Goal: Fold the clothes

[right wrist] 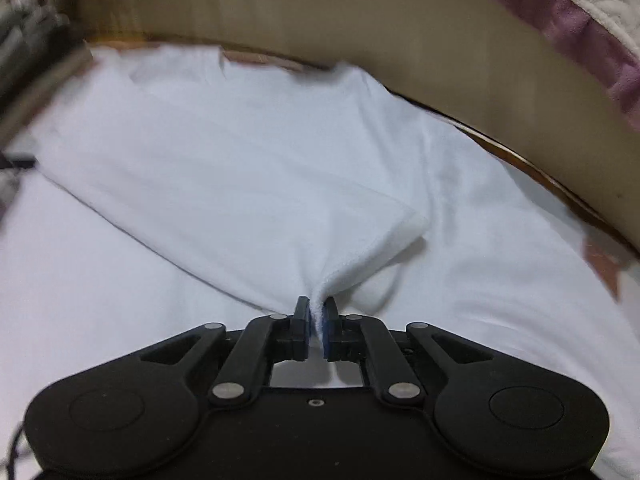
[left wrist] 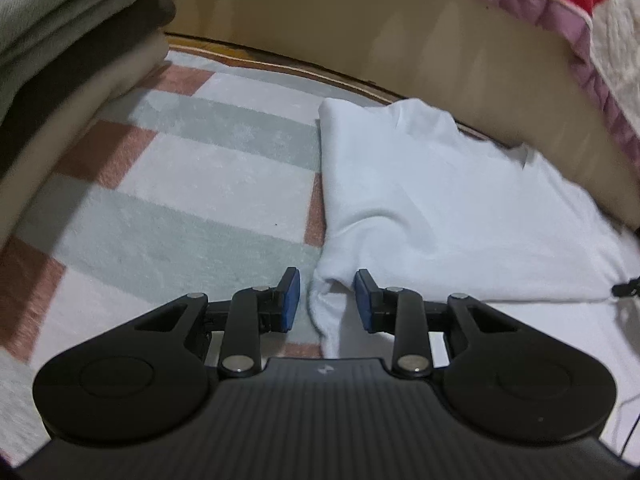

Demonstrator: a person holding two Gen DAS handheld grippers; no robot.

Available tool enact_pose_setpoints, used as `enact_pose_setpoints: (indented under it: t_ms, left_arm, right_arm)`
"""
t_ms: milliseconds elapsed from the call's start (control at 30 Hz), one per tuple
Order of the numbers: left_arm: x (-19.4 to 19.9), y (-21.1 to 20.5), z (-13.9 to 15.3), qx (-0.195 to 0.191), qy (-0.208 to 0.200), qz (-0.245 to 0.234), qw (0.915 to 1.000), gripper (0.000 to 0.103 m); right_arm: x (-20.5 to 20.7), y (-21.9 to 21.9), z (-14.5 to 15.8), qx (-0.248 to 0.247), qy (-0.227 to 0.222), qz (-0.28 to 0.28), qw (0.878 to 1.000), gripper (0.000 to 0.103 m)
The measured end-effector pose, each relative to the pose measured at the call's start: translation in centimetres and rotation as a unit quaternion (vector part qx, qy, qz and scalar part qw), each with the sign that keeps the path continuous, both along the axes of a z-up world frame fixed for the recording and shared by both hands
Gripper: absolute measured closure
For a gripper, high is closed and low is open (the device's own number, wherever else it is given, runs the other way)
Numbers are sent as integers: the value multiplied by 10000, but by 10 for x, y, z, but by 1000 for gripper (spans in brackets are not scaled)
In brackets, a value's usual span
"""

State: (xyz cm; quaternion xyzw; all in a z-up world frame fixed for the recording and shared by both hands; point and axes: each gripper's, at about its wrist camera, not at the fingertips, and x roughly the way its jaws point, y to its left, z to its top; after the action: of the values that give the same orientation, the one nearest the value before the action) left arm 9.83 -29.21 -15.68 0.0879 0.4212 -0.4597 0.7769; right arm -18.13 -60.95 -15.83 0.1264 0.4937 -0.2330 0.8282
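Garment: white cotton T-shirt (left wrist: 440,208), partly folded, lies on a checked pink, grey and white rug (left wrist: 168,168) near a tan bed-frame board (left wrist: 360,32).
Left gripper (left wrist: 326,300): blue-padded jaws spread apart, straddling a raised fold at the shirt's near corner, not clamping it.
Right gripper (right wrist: 316,322): jaws pinched tight on a bunched hem of the shirt (right wrist: 248,168).
Side: stack of folded grey and dark clothes (left wrist: 60,40) at the rug's left.

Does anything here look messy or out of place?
Nothing looks damaged or spilled. The white shirt is rumpled, bunched where the right gripper pinches it. The left gripper is open around another fold. That fits folding in progress.
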Motion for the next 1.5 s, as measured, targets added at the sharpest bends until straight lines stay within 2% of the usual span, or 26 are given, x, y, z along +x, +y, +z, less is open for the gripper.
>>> enact_pose_setpoints:
  t_ms: [100,133,167,200,267,300,367,400,433,533,667,700,733,767,867,933,1000,1033,1100,1200,1233,1300,1400,1467,1500]
  left_arm:
    - [-3,-4,3,265,-215,-115,9994,71]
    - [-3,-5,4,376,-308,-174,9987,71]
    - [-3,-6,6,467,-391,-225,9979,71]
    - [-2,-5,7,495,-440,-256,9975,69]
    - [13,-1,11,109,-201,-74,9997,67]
    - [22,1,12,-132,-32,57,9999,61]
    - [39,5,14,-612,307,318,9971,57]
    - [46,3,14,-776,424,392,9953,56]
    - [50,-6,13,-783,431,347,9954,56]
    - [60,-32,7,-804,452,212,9955,54]
    - [74,-68,1,-831,480,31,9954,50]
    - [77,-77,-1,-838,487,-14,9953,56]
    - [80,-86,-3,-845,494,-59,9952,82]
    - [84,-94,-5,-851,501,-105,9951,98]
    - [92,-118,-7,-855,422,-217,9952,100]
    - [86,-120,5,-762,-181,-163,9968,100]
    - [80,-123,17,-666,-784,-108,9946,100]
    - [78,-125,20,-598,-972,-85,9934,100]
    - [77,-133,11,-362,-956,-148,9947,100]
    - [63,-137,3,-49,-978,-459,9941,93]
    - [59,-135,5,-19,-1036,-364,9939,80]
    - [51,-129,9,41,-1151,-175,9932,60]
    - [41,-111,19,-232,-986,-228,9946,59]
    - [35,-98,27,-484,-810,-327,9950,59]
    - [31,-92,29,-573,-760,-396,9947,59]
  right_arm:
    - [-4,-4,0,-161,188,-174,9995,90]
    - [-5,-5,0,-231,221,-218,9992,80]
    - [-7,-8,1,-238,212,-274,9991,75]
    - [-9,-13,1,-204,136,-363,9990,75]
    - [-18,-25,6,-56,-175,-557,9983,75]
    - [-23,-32,10,26,-412,-661,9970,74]
    - [-33,-46,18,189,-885,-867,9921,70]
    - [-39,-53,22,271,-1120,-969,9886,70]
    - [-41,-60,25,301,-1270,-1069,9857,69]
    - [-23,-87,27,128,-1149,-1264,9852,68]
    - [18,-111,26,-128,-787,-1044,9913,65]
    - [28,-115,25,-173,-718,-991,9923,64]
    - [37,-120,23,-171,-691,-957,9929,64]
    - [45,-124,21,-138,-669,-935,9933,63]
    - [61,-127,18,-126,-594,-883,9942,59]
    - [61,-131,16,-126,-577,-940,9938,59]
    - [55,-135,14,-66,-605,-1046,9926,59]
    - [49,-137,14,-48,-636,-1108,9918,59]
    - [32,-143,15,-19,-762,-1332,9882,59]
    - [-9,-154,19,100,-1040,-1886,9765,59]
    - [-22,-157,19,156,-1092,-2067,9722,59]
    - [-46,-156,20,302,-1277,-2298,9643,58]
    - [-60,-142,23,956,-1899,-2127,9537,57]
    - [-50,-126,21,1478,-2251,-1708,9478,57]
    - [-40,-116,18,1652,-2263,-1444,9490,57]
